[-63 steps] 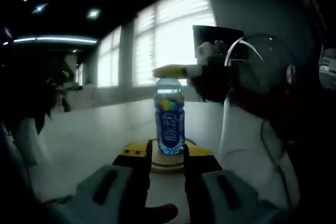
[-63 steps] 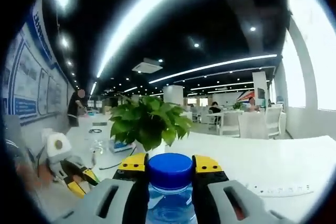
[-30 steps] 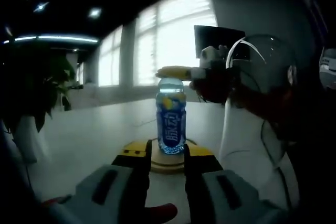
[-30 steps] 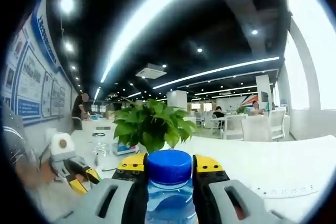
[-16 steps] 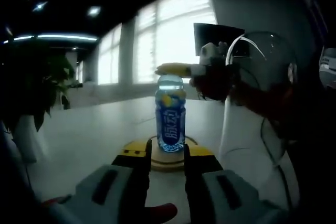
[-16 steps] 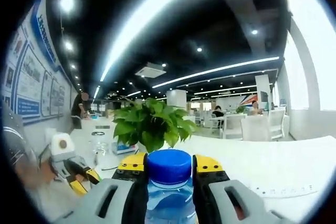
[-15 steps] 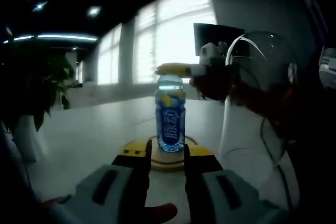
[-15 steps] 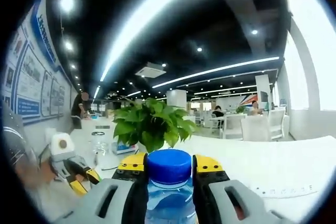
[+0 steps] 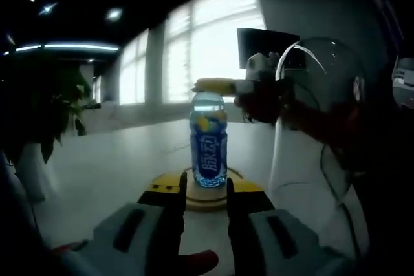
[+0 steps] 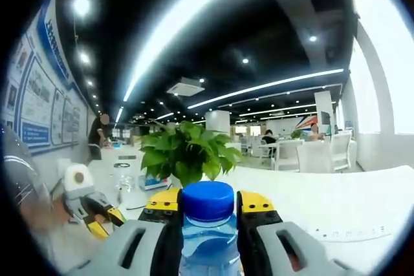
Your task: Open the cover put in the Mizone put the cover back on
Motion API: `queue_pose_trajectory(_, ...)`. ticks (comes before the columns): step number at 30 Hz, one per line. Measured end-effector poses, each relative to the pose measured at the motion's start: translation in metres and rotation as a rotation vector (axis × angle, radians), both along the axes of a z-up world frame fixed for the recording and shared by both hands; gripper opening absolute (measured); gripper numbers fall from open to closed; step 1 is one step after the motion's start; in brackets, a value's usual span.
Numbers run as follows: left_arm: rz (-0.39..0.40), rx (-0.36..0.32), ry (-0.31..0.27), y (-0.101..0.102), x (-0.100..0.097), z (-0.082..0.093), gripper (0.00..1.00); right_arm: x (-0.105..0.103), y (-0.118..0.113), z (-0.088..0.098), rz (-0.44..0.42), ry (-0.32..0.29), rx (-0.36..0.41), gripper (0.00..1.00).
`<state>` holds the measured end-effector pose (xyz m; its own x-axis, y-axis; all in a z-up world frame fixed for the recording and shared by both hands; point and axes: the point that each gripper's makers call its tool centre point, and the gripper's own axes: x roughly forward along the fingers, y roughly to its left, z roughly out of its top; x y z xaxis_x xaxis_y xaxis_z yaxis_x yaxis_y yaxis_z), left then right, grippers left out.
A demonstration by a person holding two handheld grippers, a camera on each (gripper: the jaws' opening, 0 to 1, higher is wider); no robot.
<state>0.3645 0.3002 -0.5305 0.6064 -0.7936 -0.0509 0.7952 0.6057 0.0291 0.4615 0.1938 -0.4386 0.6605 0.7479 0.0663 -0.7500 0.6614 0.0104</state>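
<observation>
- In the right gripper view, the right gripper [image 10: 207, 214] has its yellow-tipped jaws closed narrow around the neck of the Mizone bottle [image 10: 206, 250], with the blue cap [image 10: 207, 201] sitting directly between the tips.
- In the left gripper view, the same bottle [image 9: 208, 141] stands upright just ahead of the left gripper [image 9: 206, 189], on a round wooden coaster [image 9: 207, 198] that lies between the jaw tips.
- The left jaws stand narrow, holding nothing I can make out; whether they touch the coaster I cannot tell.
- The right gripper [image 9: 223, 86] comes in from the right of that view, level with the bottle's top.
- Risk, as I judge it: the hold is high, so any sideways pull could tilt the bottle off the coaster.
- A squeeze on the cap alone could let the bottle slip.
- A potted plant [image 10: 186, 153] stands beyond the right jaws on the white table [image 10: 336, 201].
</observation>
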Motion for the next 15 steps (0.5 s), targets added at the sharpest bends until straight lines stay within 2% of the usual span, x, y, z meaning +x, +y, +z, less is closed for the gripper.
queue_pose_trajectory(7, 0.001, -0.003, -0.002, 0.001, 0.0, 0.001, 0.2, -0.004, -0.005, -0.001, 0.0, 0.003, 0.005, 0.25)
queue_pose_trajectory(11, -0.001, -0.002, -0.001, 0.0, -0.001, 0.0, 0.2, -0.012, -0.01, -0.003, -0.009, -0.022, -0.039, 0.23)
queue_pose_trajectory(15, 0.0, -0.001, 0.001, 0.0, 0.0, 0.0, 0.2, -0.02, -0.021, -0.005, -0.02, -0.031, -0.044, 0.22)
